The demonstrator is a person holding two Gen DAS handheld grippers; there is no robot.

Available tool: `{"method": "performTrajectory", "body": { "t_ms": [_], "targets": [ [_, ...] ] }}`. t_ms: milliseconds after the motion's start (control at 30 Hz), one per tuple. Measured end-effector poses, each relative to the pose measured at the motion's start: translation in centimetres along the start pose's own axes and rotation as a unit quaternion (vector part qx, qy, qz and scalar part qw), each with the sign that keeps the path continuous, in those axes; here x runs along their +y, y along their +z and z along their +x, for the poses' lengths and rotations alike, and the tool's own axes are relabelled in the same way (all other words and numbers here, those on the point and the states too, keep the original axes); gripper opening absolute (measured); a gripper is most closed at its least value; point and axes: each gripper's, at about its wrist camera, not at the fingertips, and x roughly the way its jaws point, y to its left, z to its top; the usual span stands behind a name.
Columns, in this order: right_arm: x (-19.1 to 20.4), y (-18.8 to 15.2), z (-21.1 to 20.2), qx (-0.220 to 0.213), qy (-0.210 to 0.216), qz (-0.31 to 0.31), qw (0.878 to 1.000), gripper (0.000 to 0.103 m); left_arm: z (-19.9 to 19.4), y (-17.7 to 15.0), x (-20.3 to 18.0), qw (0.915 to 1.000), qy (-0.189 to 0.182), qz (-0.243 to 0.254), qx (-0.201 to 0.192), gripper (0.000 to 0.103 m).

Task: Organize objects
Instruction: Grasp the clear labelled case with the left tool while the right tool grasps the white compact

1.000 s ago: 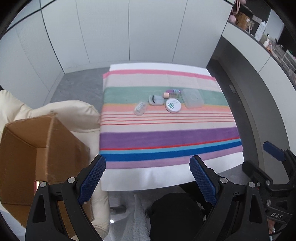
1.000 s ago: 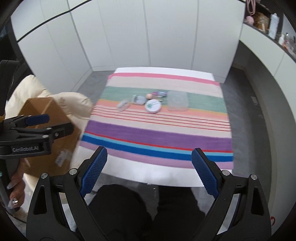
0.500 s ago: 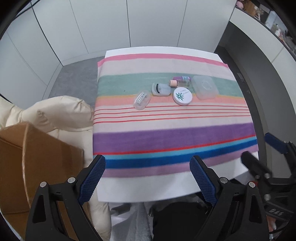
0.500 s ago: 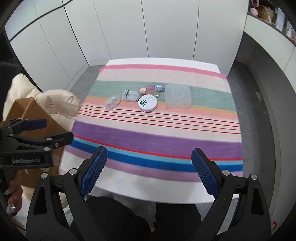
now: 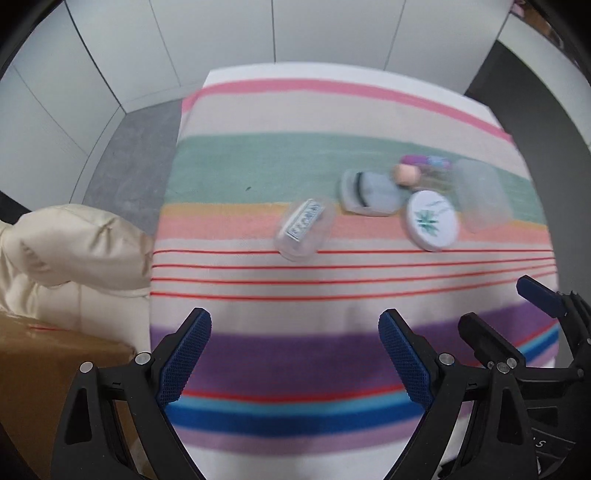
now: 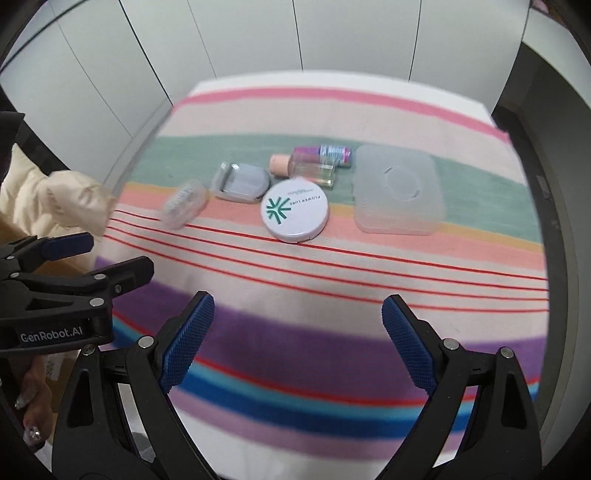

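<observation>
Compact (image 6: 294, 209) sits well beyond right hand-held gripper (image 6: 297, 341), spread, empty; left hand-held gripper (image 5: 295, 356) spread too. Striped cloth (image 6: 332, 280) on worktop, white wall panels (image 6: 332, 33) behind.

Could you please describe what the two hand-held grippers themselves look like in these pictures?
Both match: the left hand-held gripper and the right hand-held gripper have black plastic frames with silver rivets and two fingers lined with blue cross-hatched pads. The left one's side carries white "GenRobot.AI" lettering. No cables show.
</observation>
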Motion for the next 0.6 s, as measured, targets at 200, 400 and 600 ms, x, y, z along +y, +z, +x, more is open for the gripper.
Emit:
{"method": "performTrajectory", "body": {
  "t_ms": [200,400,600],
  "targets": [
    [0.0,2.0,4.2,0.008,-0.01,-0.008,1.0,0.094,3.6,2.1,0.8,0.9997,-0.001,-0.025,0.001,0.093],
    [0.2,3.7,6.5,0.001,-0.029,-0.023,0.999,0.091,5.1,3.7,0.8,0.9994,-0.015,-0.029,-0.005,0.093],
    [1.2,3.8,6.2,-0.035,-0.037,-0.061,0.997,0.059,5.1,4.3,-0.9,0.999,0.003,-0.003,-0.043,0.05]
  ]
}}
